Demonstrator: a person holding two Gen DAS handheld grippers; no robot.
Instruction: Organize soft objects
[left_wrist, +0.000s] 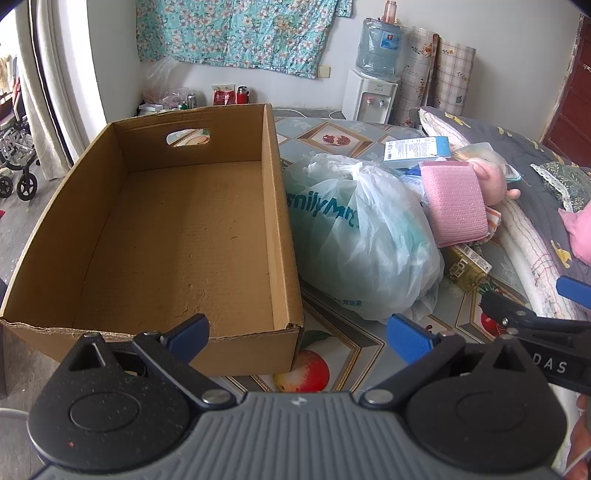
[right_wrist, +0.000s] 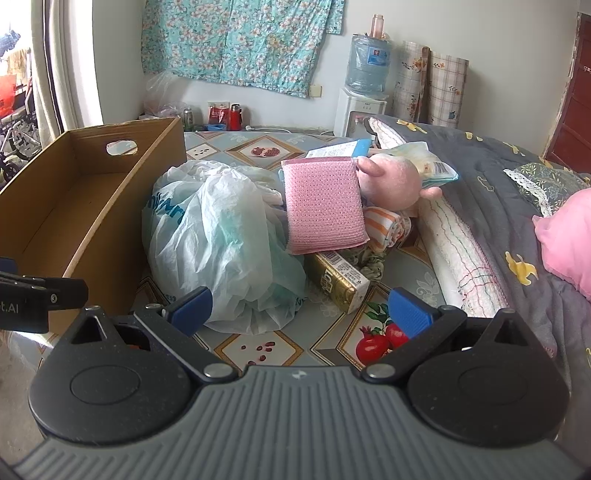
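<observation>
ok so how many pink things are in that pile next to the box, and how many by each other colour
pink: 2, pink cloth, pink plush toy
white: 1, plastic bag
orange striped: 1, rolled cloth
gold: 1, carton
blue and white: 1, flat packet
total: 6

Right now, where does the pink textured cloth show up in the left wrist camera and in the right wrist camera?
Left wrist view: the pink textured cloth is right of centre, behind the white plastic bag, beside the pink plush toy.
Right wrist view: it sits near the centre, leaning over the gold carton.
Shared landmark: the open cardboard box stands left of the bag in both.
</observation>
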